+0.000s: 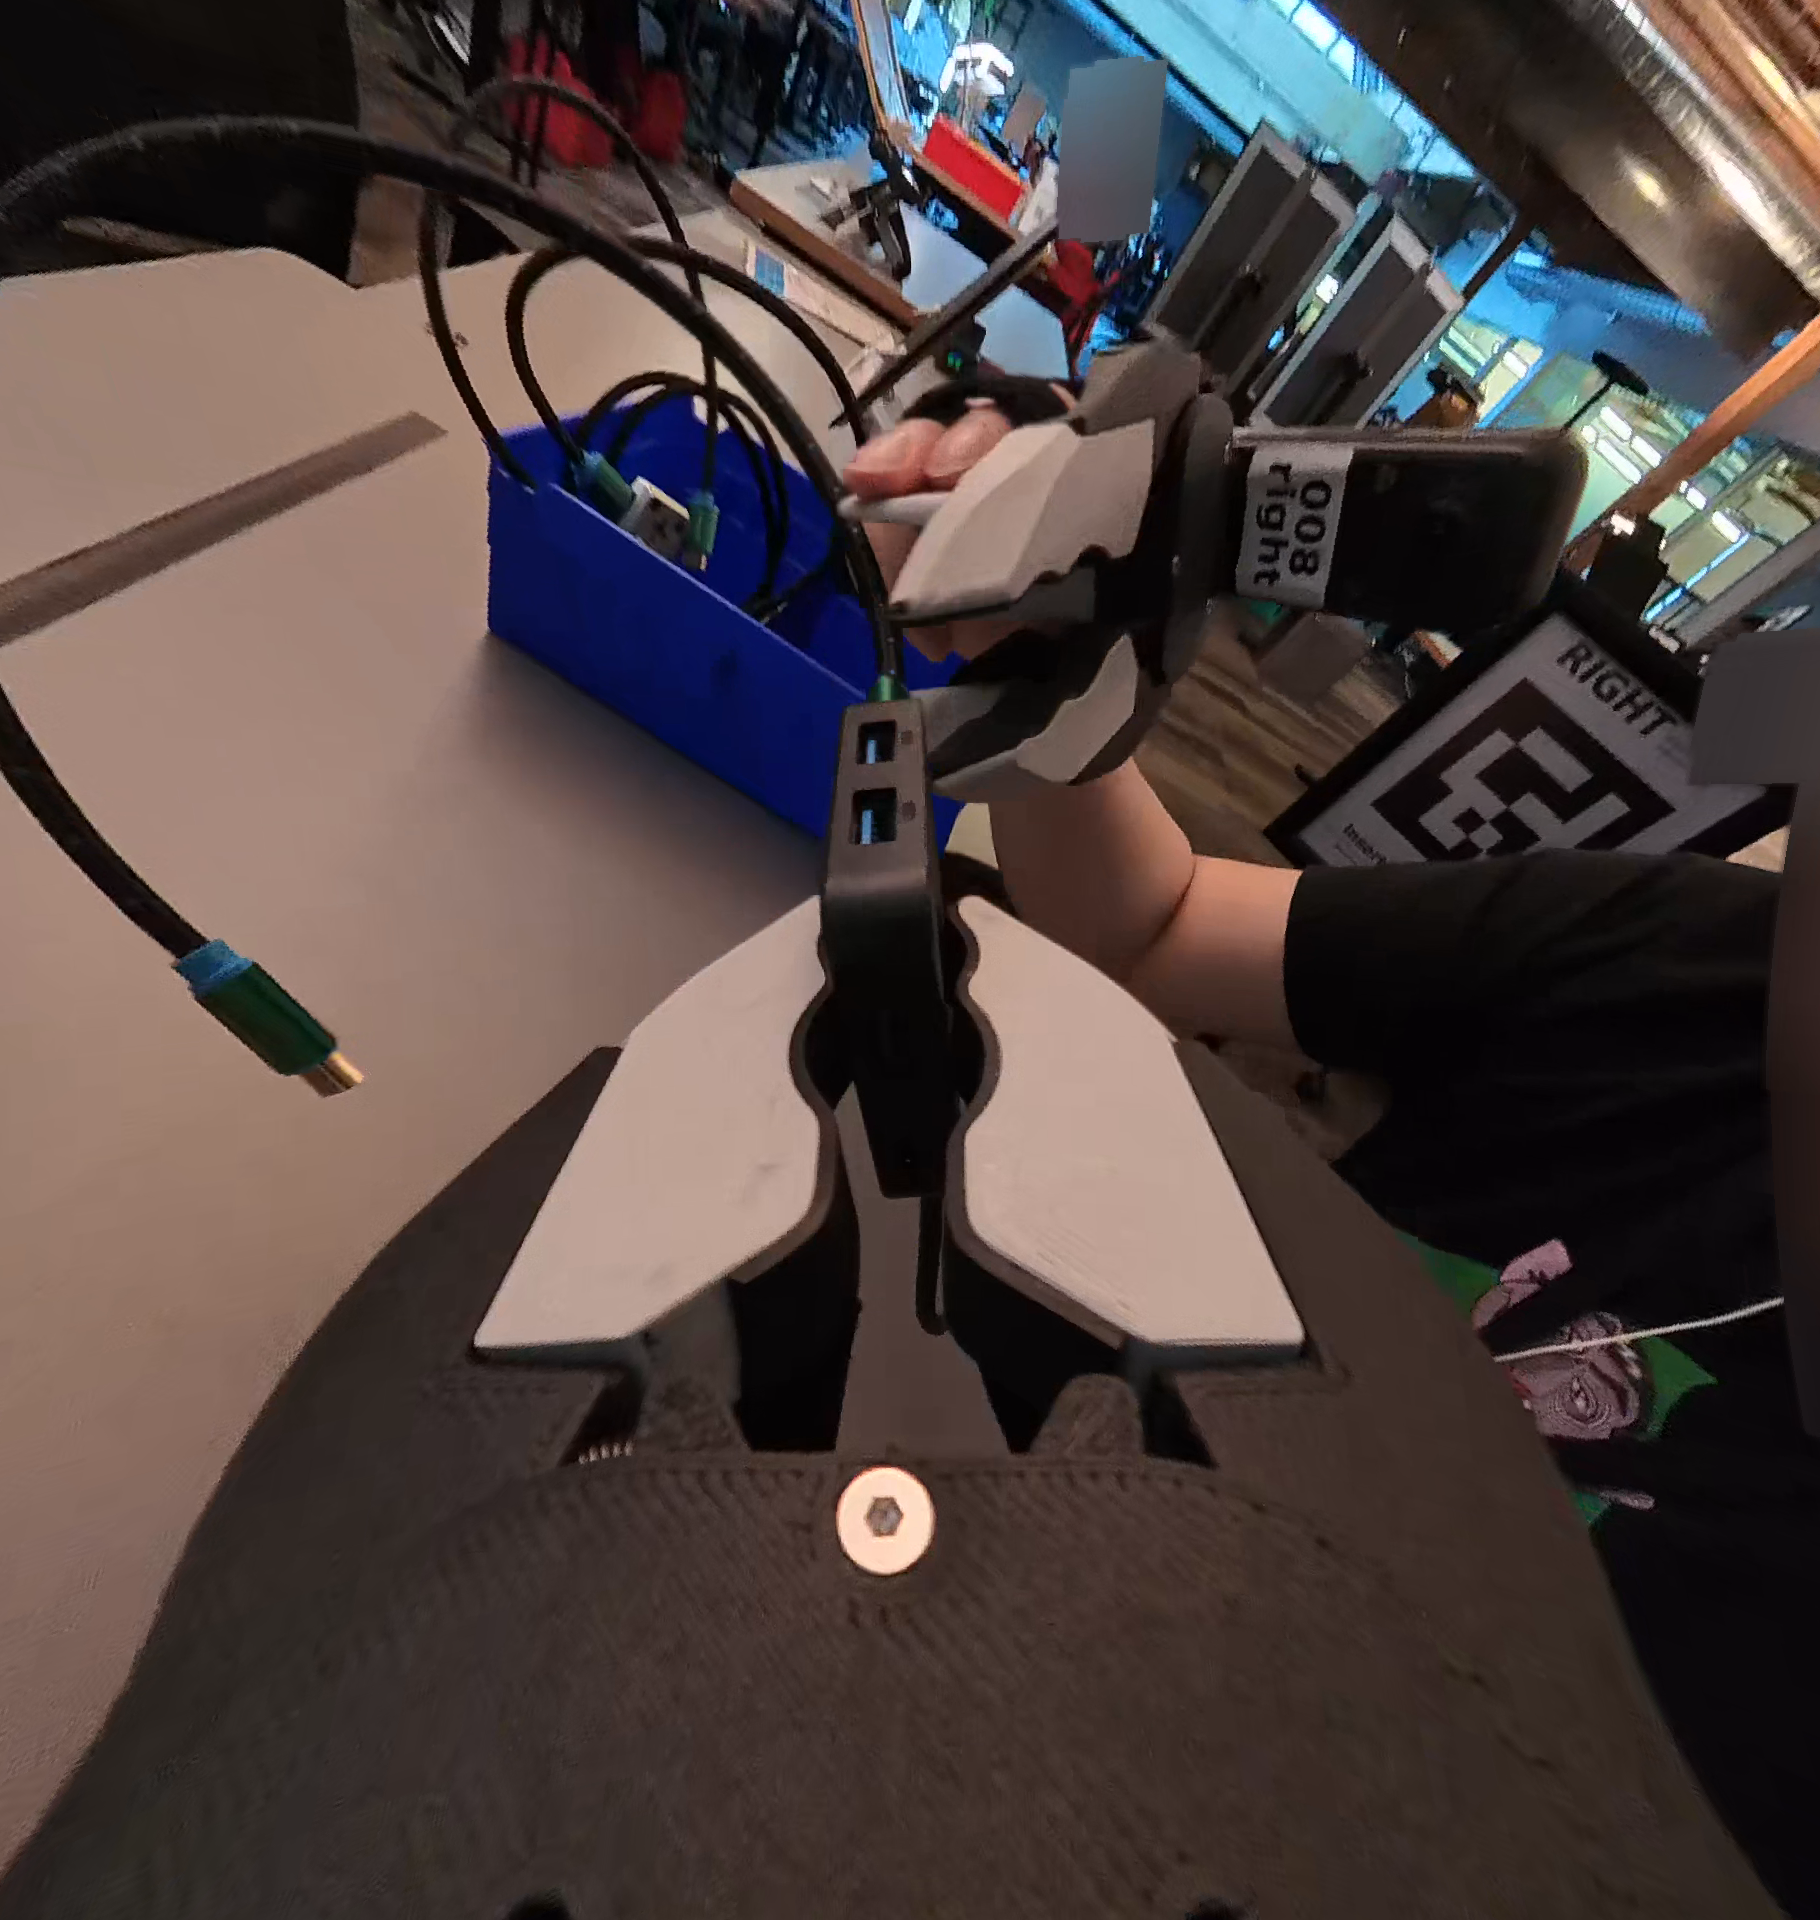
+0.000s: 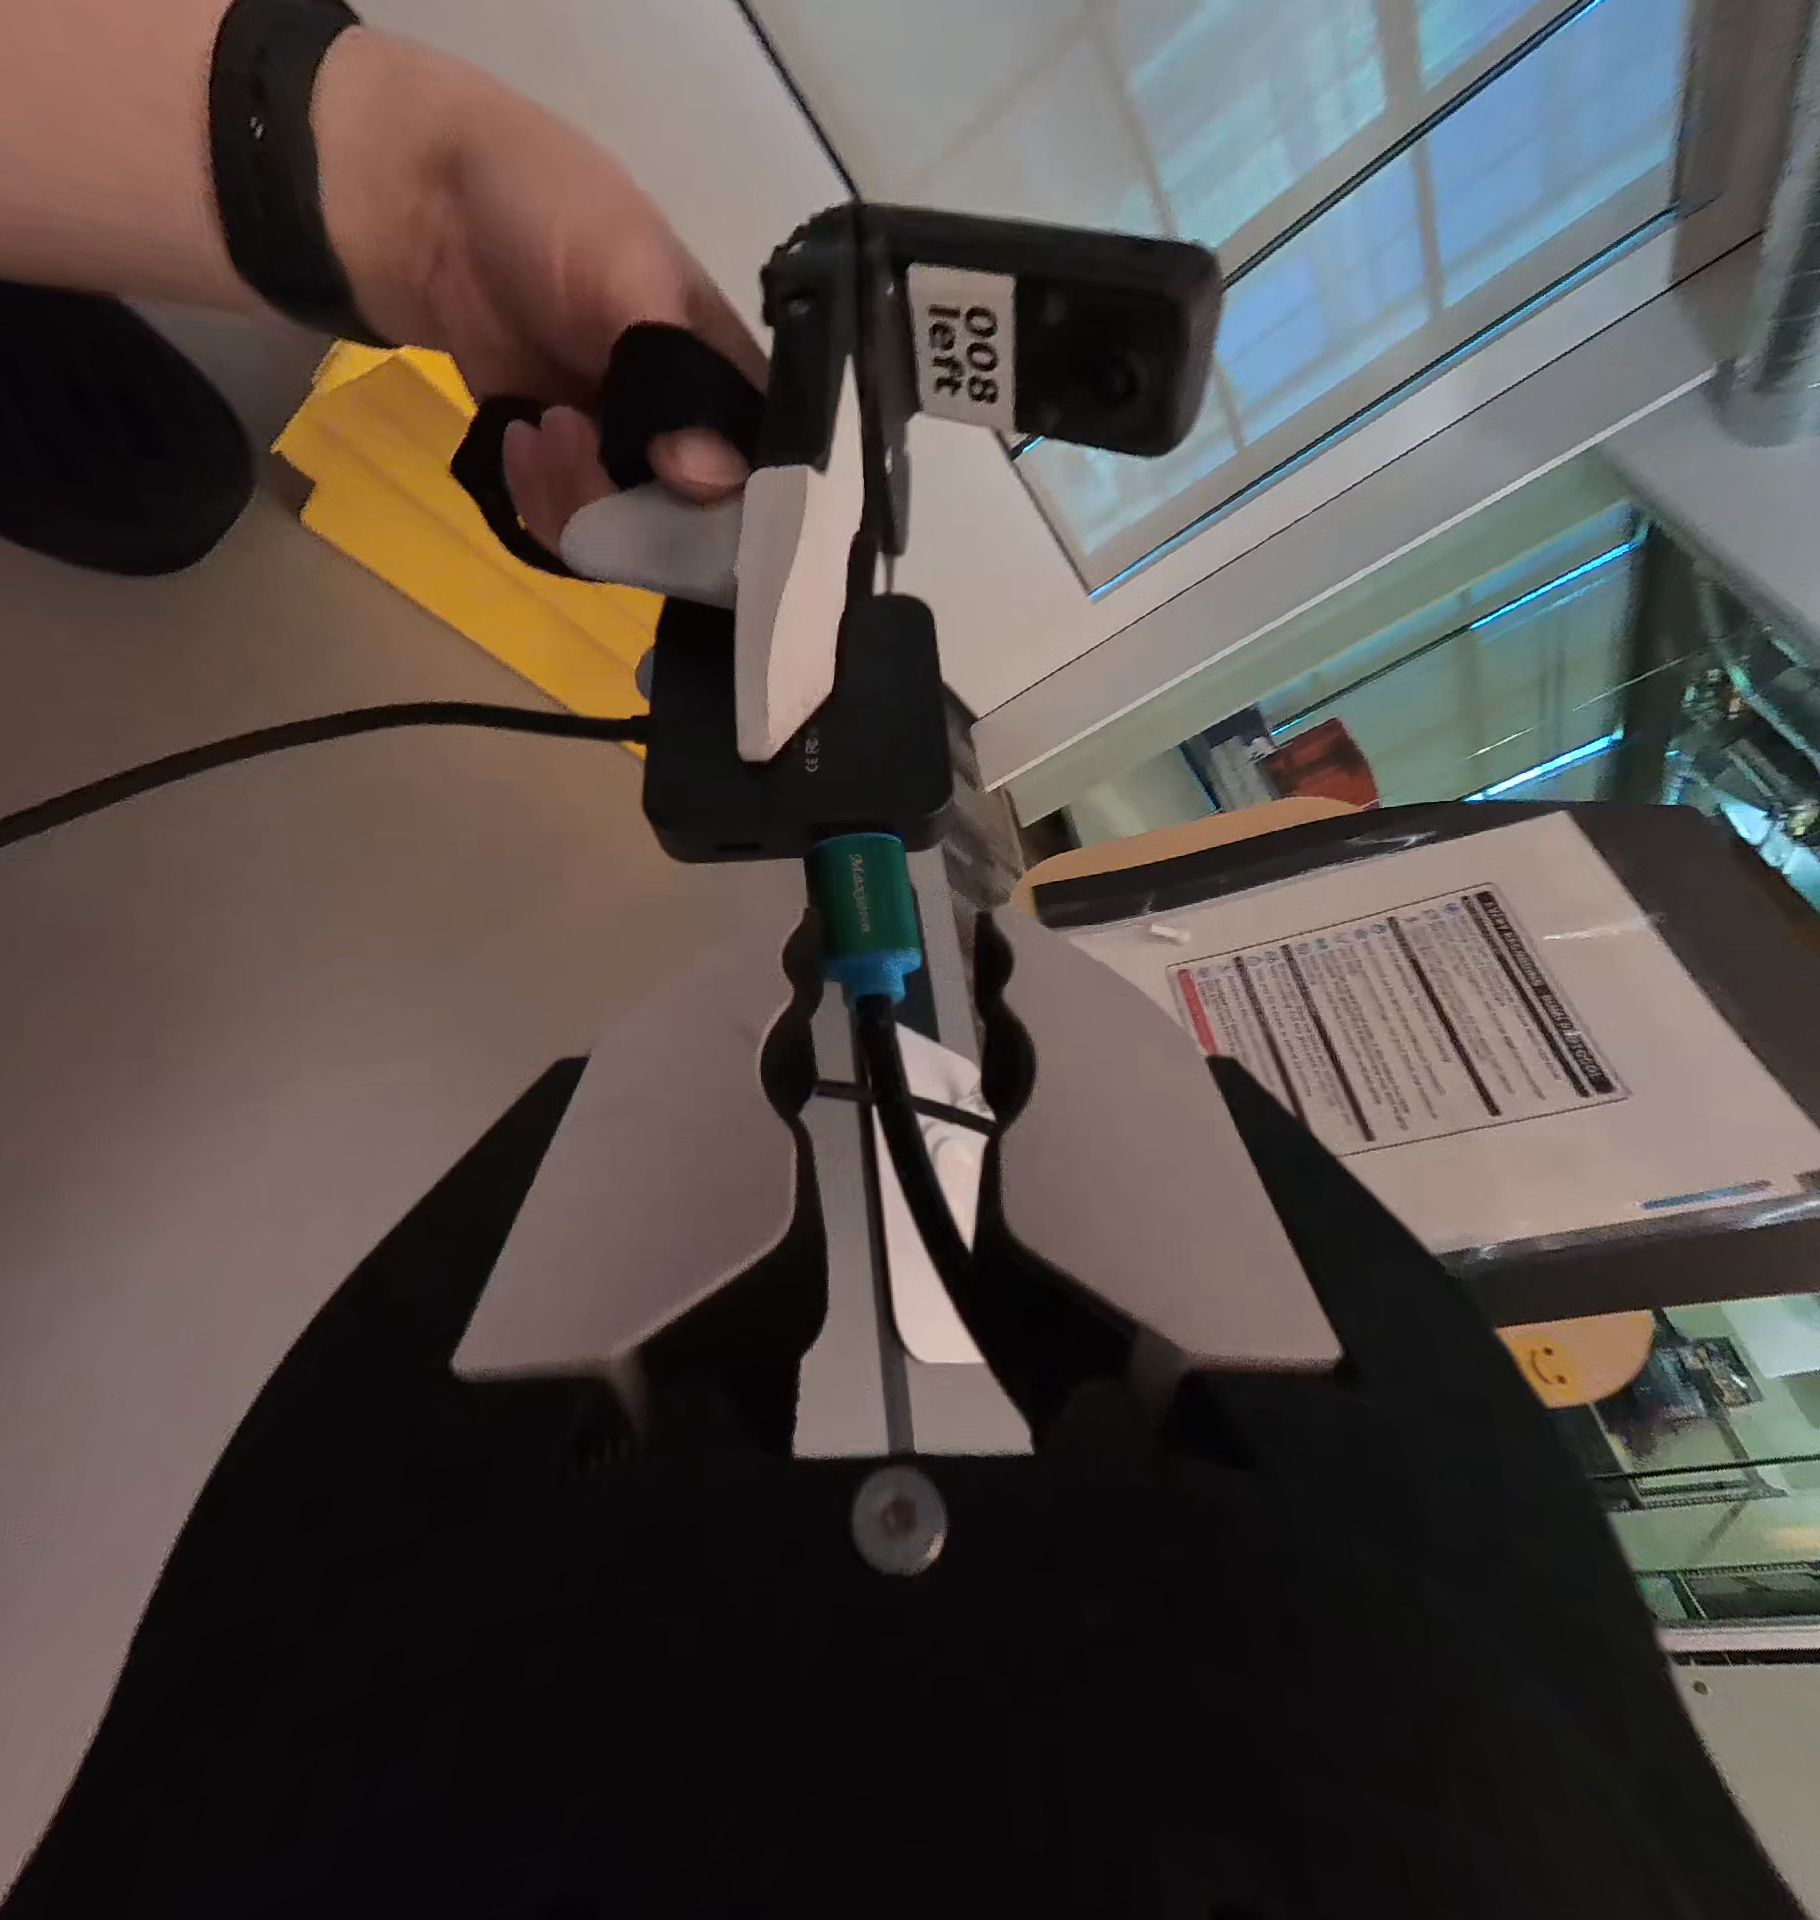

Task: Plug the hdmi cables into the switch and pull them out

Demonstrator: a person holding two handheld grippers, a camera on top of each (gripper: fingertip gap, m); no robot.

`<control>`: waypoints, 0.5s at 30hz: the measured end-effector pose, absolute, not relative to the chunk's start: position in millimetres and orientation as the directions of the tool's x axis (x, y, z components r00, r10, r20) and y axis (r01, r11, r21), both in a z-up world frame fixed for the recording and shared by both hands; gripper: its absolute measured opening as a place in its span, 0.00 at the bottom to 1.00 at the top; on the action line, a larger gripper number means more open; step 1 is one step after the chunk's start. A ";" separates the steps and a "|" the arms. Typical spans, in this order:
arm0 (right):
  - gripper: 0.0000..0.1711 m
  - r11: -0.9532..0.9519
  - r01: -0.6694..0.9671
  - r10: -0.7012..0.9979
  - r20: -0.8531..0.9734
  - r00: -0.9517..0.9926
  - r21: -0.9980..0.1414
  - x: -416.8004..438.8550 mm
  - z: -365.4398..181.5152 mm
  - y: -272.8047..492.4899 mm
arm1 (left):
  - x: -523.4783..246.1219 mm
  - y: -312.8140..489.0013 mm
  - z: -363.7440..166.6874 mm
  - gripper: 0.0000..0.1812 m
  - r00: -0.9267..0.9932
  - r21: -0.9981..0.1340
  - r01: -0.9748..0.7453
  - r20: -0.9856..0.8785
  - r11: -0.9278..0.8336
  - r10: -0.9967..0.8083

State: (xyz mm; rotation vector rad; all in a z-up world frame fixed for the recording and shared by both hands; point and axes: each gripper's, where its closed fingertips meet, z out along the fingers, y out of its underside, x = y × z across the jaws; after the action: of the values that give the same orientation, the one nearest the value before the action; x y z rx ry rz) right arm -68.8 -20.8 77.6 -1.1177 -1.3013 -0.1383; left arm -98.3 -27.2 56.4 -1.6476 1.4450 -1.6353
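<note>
Left wrist view, far left: a loose black cable point(image 1: 12, 727) arcs in from the top edge, and its free green plug point(image 1: 267, 1023) hangs above the grey counter point(image 1: 314, 727), touching nothing. Where the cable starts is cut off by the frame. Next, a blue bin point(image 1: 667, 634) on the counter holds more cables with green plugs; their lower ends are hidden inside it. Centre: the left claw point(image 1: 885, 997) is clenched on the black switch point(image 1: 878, 862), which stands on edge with two blue ports facing the camera; its lower end is hidden between the fingers. At its top a green plug point(image 1: 888, 688) meets the switch, mostly hidden. Right: the right claw point(image 1: 947, 686) sits at that plug, with a person's hand behind it.

Right wrist view: the right claw point(image 2: 890, 997) has its fingers parted, one on each side of the green plug point(image 2: 864, 902) seated in the switch point(image 2: 797, 769), apparently not pressing it. The left claw point(image 2: 781, 665) covers the switch's upper face.
</note>
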 end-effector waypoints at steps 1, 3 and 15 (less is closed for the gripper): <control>0.15 0.501 0.651 0.497 0.806 0.322 -0.570 -69.9 74.5 -21.1 | -97.7 -28.8 54.8 0.07 -0.221 -0.846 -0.384 0.474 -0.371 -0.852; 0.13 0.501 0.651 0.521 0.799 0.299 -0.570 -73.6 70.8 -24.4 | -97.4 -31.5 54.3 0.07 -0.230 -0.848 -0.393 0.466 -0.357 -0.855; 0.13 0.406 0.687 0.564 0.757 0.330 -0.602 -75.1 64.3 -17.4 | -96.9 -34.3 65.1 0.08 -0.290 -0.867 -0.333 0.468 -0.371 -0.835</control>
State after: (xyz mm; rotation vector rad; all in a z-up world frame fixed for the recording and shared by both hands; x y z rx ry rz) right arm -75.1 -17.4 64.3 -1.2534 -1.3315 -0.1168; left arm -96.9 -34.3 65.1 -1.5590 1.4546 -1.7009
